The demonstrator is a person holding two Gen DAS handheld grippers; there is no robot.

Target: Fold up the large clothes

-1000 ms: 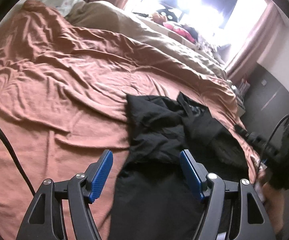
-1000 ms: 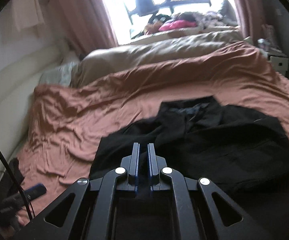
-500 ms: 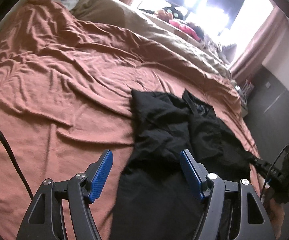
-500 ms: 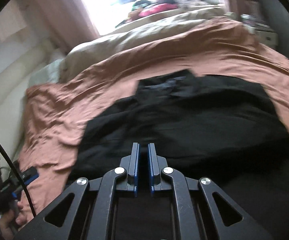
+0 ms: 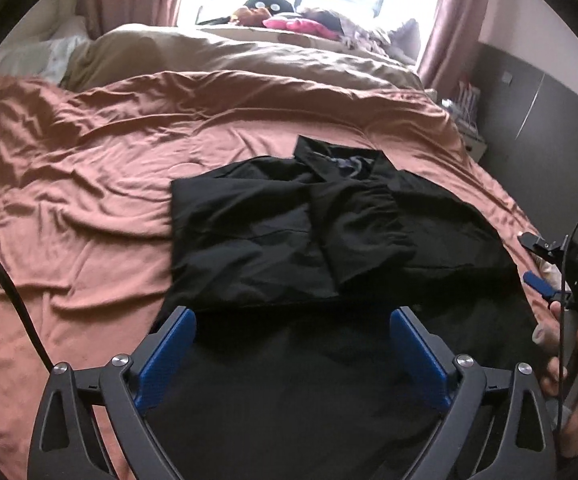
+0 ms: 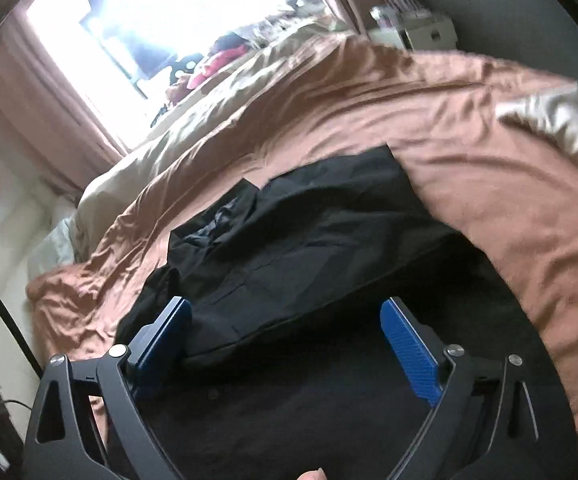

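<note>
With both sets of jaws just sprung wide and empty, my left gripper (image 5: 291, 344) and right gripper (image 6: 285, 336) hover over the black garment (image 5: 289, 232), apparently part-folded on the rust-coloured bedspread (image 5: 89, 184), ready for a fresh grip.

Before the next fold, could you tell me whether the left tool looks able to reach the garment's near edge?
Probably yes: the left tool is open, nothing between its fingers, right over the black garment on the bed, with nothing in the way.
</note>
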